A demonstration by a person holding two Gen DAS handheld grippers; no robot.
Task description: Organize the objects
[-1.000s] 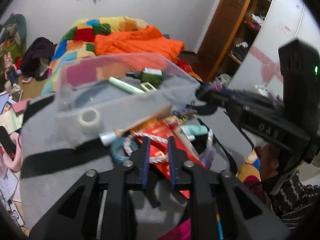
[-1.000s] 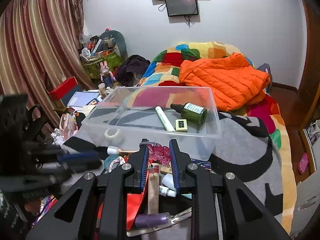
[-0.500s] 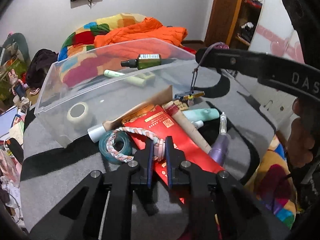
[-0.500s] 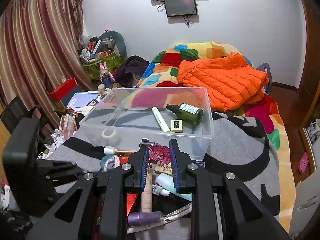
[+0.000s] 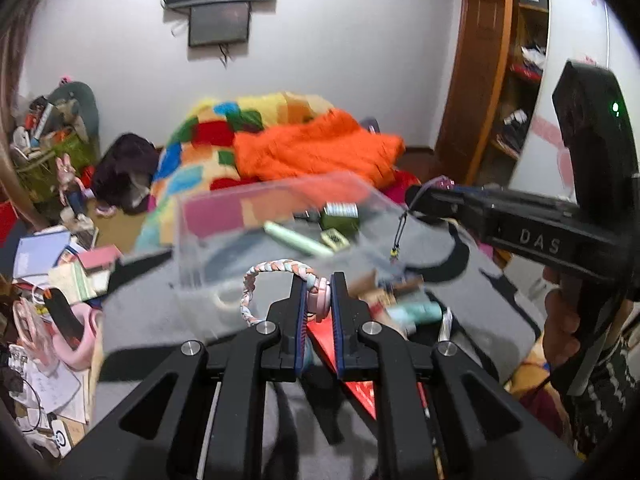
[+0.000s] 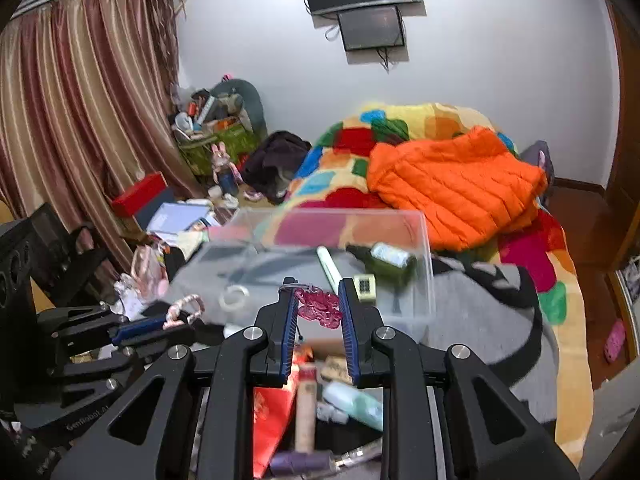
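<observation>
Bedroom clutter; left gripper [image 5: 319, 298] clamps braided bracelet [image 5: 264, 276], right gripper [image 6: 319, 304] w/ "DAS" clamps magenta charm [image 6: 319, 307].

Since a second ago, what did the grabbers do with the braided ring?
The left gripper closed on the braided ring and lifted it off the pile toward the clear bin. The right gripper stayed shut on the pink charm; the bin's green bottle stayed put.

Both wrist cameras look forward and down along their fingers from close range at the clear bin [image 5: 256, 216] [image 6: 340, 240], one from either side.
</observation>
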